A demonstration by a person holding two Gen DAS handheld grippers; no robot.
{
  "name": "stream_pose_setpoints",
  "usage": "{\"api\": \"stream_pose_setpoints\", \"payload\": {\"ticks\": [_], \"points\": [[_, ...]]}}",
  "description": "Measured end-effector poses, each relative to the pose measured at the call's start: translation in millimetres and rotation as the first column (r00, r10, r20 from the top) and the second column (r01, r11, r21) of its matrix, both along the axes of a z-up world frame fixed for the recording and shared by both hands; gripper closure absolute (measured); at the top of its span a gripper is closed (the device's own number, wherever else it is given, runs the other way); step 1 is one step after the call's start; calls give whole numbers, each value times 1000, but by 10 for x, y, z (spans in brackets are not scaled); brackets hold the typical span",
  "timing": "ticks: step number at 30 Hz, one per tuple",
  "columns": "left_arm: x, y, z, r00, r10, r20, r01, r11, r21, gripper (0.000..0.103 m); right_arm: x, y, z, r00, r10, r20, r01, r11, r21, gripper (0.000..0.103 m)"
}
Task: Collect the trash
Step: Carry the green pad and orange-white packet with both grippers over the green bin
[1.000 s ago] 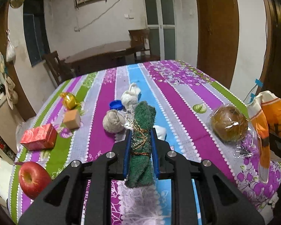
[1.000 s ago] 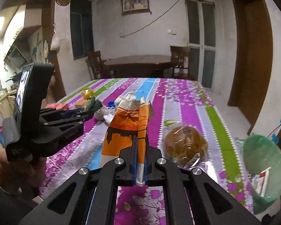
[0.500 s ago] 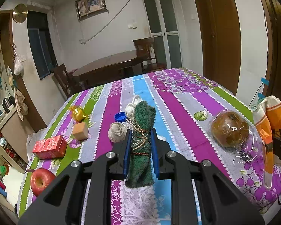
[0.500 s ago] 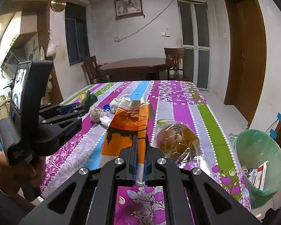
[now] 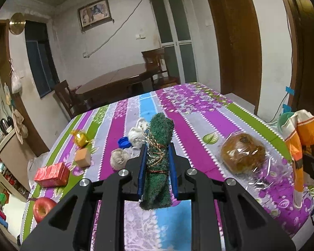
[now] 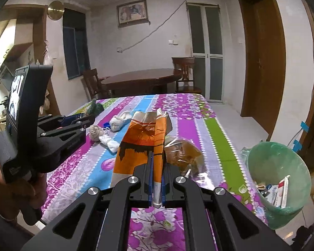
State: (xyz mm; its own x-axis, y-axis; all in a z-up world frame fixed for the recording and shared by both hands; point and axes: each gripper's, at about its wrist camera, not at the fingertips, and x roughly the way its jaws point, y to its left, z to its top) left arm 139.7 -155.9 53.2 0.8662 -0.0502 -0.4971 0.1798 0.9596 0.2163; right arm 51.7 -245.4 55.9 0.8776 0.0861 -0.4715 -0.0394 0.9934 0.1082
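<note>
left gripper [image 5: 157, 161] clamped on green scrubber roll [image 5: 158, 156] — above striped tablecloth [image 5: 190, 138] | right gripper [image 6: 156, 173] pinching orange wrapper [image 6: 144, 140] — above table edge | green bin [image 6: 282, 179] on floor, right | wrapped bun [image 5: 242, 154], string balls beyond

Dim, warm indoor light; a bright glow at the far left edge of the right wrist view. Fisheye bends walls, corners black, focus fairly sharp.
</note>
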Motion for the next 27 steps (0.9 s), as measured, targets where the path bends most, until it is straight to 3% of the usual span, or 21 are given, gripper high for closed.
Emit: {"api": "stream_pose_setpoints", "payload": {"ticks": [13,27], "points": [[127,-775,62,985,-172,-8,172,985,4,85,-175,-584,143,986,-167,16,167,985,-40,97],[154,-1807,46,924,-379,-49,381,924,23,85,-226,-1745,180,927,-369,-65,360,925,-119,97]]}}
